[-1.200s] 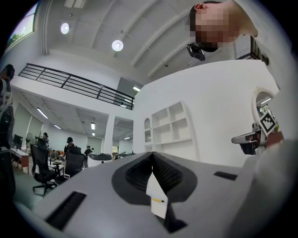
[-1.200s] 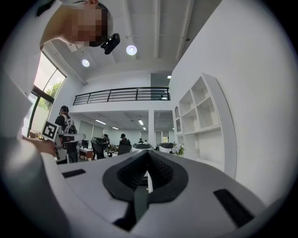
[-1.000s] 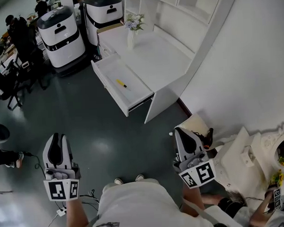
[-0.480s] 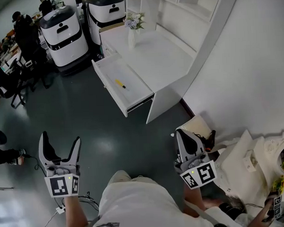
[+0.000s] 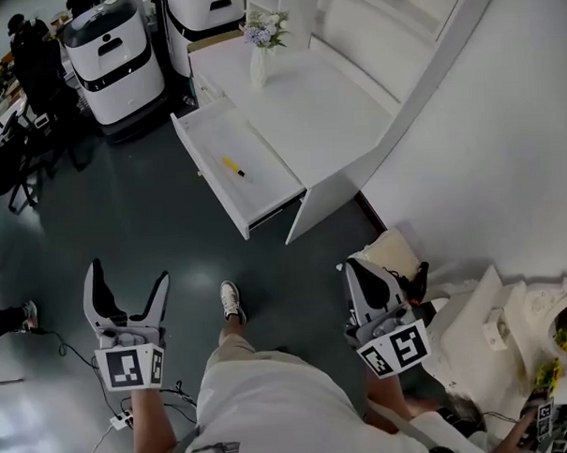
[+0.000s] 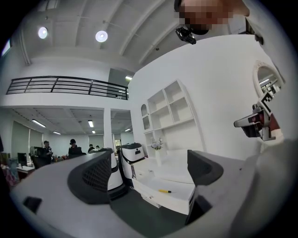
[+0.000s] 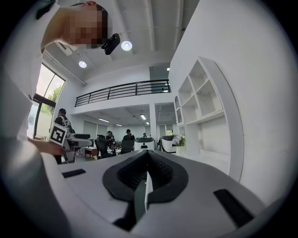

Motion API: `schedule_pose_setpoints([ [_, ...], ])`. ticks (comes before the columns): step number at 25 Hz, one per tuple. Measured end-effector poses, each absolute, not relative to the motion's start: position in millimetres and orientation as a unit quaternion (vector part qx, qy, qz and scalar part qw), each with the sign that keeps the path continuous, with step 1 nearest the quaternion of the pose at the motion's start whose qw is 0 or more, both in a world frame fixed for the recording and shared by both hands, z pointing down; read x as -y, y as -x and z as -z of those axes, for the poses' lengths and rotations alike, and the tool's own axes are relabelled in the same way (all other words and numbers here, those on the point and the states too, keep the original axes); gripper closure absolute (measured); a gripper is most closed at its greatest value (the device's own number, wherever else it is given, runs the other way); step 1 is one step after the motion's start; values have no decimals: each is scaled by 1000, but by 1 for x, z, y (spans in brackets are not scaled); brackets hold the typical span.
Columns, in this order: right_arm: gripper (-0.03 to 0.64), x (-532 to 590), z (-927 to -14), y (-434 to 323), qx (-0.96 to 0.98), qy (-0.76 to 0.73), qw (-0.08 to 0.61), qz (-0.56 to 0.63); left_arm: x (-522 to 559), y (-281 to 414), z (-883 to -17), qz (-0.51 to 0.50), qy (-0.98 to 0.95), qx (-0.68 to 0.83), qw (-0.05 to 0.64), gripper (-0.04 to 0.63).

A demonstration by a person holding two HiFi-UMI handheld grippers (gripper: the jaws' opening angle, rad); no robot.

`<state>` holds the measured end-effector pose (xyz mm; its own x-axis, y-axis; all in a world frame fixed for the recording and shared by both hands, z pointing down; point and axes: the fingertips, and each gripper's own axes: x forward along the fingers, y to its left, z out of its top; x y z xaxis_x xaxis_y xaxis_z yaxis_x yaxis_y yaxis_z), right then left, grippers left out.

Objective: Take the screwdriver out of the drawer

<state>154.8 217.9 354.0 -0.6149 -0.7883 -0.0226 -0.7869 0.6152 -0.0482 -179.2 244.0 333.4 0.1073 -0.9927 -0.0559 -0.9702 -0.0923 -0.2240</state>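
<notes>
A yellow screwdriver (image 5: 233, 166) lies in the open white drawer (image 5: 268, 198) of the desk, far ahead of both grippers. In the left gripper view the screwdriver (image 6: 164, 191) shows between the jaws but well beyond them, inside the drawer (image 6: 160, 201). My left gripper (image 5: 129, 279) hangs over the dark floor at the lower left, jaws spread wide with nothing between them. My right gripper (image 5: 358, 267) is at the lower right, jaws pressed together and empty. The left gripper (image 6: 151, 172) and the right gripper (image 7: 146, 174) both point level toward the desk.
A white vase of flowers (image 5: 260, 58) stands on the desk top (image 5: 325, 97). Two white wheeled machines (image 5: 107, 60) stand beyond the drawer. White clutter (image 5: 494, 324) is piled at the right by the wall. The person's shoe (image 5: 230, 298) steps forward on the floor.
The left gripper's jaws went from shut to wide open. Both grippers and the person moved closer to the drawer, and a foot now shows ahead.
</notes>
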Motion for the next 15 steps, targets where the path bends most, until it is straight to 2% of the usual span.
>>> schedule_pose_setpoints([
  [6, 607, -124, -350, -104, -897, 443, 3, 15, -138, 203, -339, 57, 764, -634, 102, 104],
  [15, 607, 4, -335, -21, -884, 466, -31, 17, 14, 256, -363, 55, 811, -581, 46, 104],
])
